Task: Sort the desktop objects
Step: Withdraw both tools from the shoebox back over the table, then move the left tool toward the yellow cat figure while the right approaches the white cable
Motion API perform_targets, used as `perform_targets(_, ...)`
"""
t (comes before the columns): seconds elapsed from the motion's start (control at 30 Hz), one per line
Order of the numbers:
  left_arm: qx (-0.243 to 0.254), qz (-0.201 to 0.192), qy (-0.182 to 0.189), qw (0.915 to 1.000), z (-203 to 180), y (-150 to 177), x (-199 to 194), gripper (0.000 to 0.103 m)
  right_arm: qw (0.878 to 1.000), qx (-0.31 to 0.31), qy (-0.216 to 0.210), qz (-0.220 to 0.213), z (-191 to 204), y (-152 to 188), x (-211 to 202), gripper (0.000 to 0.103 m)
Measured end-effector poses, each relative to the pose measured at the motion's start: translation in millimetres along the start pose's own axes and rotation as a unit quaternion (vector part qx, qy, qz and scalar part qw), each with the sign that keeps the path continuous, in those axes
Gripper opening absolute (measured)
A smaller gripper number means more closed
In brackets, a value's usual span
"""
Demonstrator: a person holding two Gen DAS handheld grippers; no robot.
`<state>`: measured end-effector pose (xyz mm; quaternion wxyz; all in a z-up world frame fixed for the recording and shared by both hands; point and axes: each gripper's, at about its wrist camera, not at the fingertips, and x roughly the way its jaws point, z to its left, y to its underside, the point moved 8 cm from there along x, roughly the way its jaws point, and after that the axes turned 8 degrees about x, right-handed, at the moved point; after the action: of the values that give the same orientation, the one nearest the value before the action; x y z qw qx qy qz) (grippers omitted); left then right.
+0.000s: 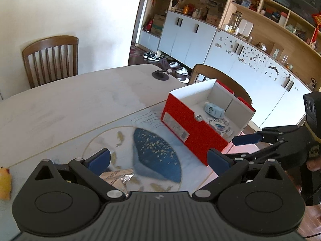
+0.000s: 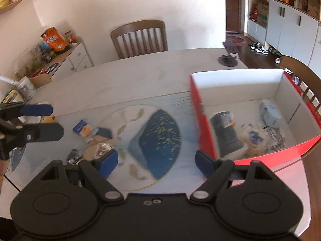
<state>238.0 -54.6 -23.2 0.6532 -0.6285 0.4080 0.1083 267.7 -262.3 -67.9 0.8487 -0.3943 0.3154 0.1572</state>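
A red cardboard box (image 1: 186,124) (image 2: 202,124) stands open on the right of the table mat. Inside lie a dark can (image 2: 225,132), a pale blue packet (image 2: 269,113) (image 1: 213,109), a white wrapper (image 2: 253,137) and a striped item (image 2: 275,136). Loose items lie on the mat's left: a blue-and-orange packet (image 2: 83,128), a foil wrapper (image 2: 102,147) (image 1: 125,178) and a dark wrapper (image 2: 73,154). My left gripper (image 1: 158,160) is open and empty over the mat; it also shows in the right wrist view (image 2: 51,120). My right gripper (image 2: 155,162) is open and empty beside the box; it also shows in the left wrist view (image 1: 234,148).
The mat (image 2: 156,120) has a blue fan and fish print. A yellow toy (image 1: 5,180) sits at the left edge. A round dark stand (image 2: 227,60) is at the far table edge. Wooden chairs (image 2: 139,38) stand behind and right of the table. A side cabinet (image 2: 68,60) holds snacks.
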Motion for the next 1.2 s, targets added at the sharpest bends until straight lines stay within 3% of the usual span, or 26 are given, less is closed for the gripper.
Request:
perform_targets(0.4,-0.023,-0.004,-0.013,0.9996,38,27,-27,0.103,0.999,-0.024,-0.010,0.019,56,30,8,0.084)
perform_targets(1.2,-0.065,0.013,-0.090,0.9937,149,78,-54,0.103,0.996,-0.052,-0.024,0.066,136,88,38,0.084)
